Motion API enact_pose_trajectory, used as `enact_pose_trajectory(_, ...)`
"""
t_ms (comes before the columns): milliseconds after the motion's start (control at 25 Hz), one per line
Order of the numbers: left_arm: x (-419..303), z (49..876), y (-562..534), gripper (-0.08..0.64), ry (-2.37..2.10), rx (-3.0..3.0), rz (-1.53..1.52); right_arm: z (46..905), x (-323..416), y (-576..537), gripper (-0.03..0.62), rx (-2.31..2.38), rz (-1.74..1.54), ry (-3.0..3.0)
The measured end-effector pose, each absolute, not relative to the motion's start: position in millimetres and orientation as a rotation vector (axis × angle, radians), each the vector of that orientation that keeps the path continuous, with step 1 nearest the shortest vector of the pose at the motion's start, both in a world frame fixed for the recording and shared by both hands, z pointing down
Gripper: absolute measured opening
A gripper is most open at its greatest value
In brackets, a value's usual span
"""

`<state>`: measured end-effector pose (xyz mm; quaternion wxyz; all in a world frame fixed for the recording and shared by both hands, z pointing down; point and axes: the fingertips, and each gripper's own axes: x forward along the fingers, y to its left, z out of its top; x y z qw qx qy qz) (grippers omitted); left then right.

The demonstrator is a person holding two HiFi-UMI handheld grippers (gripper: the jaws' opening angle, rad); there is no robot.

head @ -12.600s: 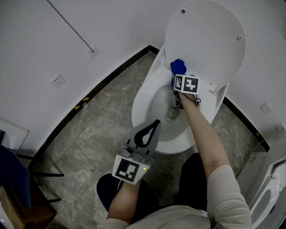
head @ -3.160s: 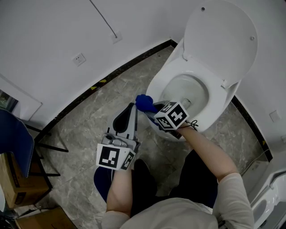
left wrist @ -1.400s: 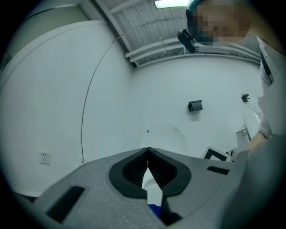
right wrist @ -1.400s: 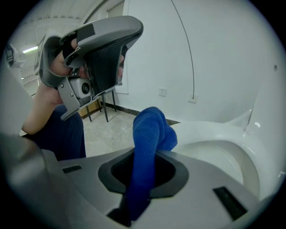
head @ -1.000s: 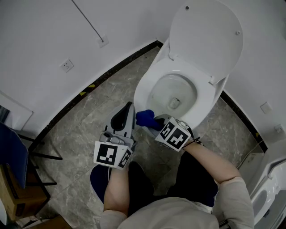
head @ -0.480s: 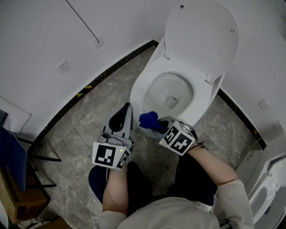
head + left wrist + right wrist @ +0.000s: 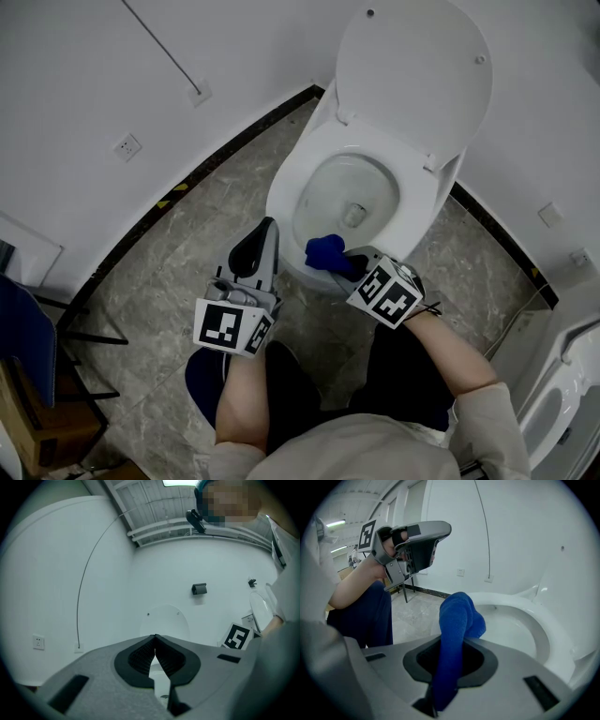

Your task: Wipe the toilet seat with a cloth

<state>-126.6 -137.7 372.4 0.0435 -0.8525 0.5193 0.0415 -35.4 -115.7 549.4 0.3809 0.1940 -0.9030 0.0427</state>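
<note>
In the head view, a white toilet has its lid [image 7: 412, 75] raised and its seat [image 7: 412, 202] down. My right gripper [image 7: 349, 264] is shut on a bunched blue cloth [image 7: 326, 251], which rests on the seat's front rim. The right gripper view shows the cloth [image 7: 457, 620] rising between the jaws of that gripper [image 7: 451, 654], with the seat [image 7: 546, 637] to the right. My left gripper [image 7: 266, 228] hangs shut and empty above the floor, left of the bowl. In its own view the left gripper [image 7: 155, 638] has its tips meeting and faces the lid [image 7: 165, 618].
Grey marble floor [image 7: 178, 253] runs to a curved white wall with a black skirting and a socket [image 7: 126, 146]. A dark chair [image 7: 28, 337] stands at the far left. Another white fixture [image 7: 562, 394] sits at the lower right. The person's legs stand just before the bowl.
The right gripper has slid the blue cloth to the right along the front rim of the seat. The left gripper has hardly moved.
</note>
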Motion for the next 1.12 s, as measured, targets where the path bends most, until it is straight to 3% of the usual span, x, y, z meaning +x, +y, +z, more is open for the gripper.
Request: enact_pose_trajectory(1120,-91.1,382.2,-143.8,0.008,1.516,-2.669,0.100,548.7,51.6,-142.8,0.063,0.816,0.195,-2.318)
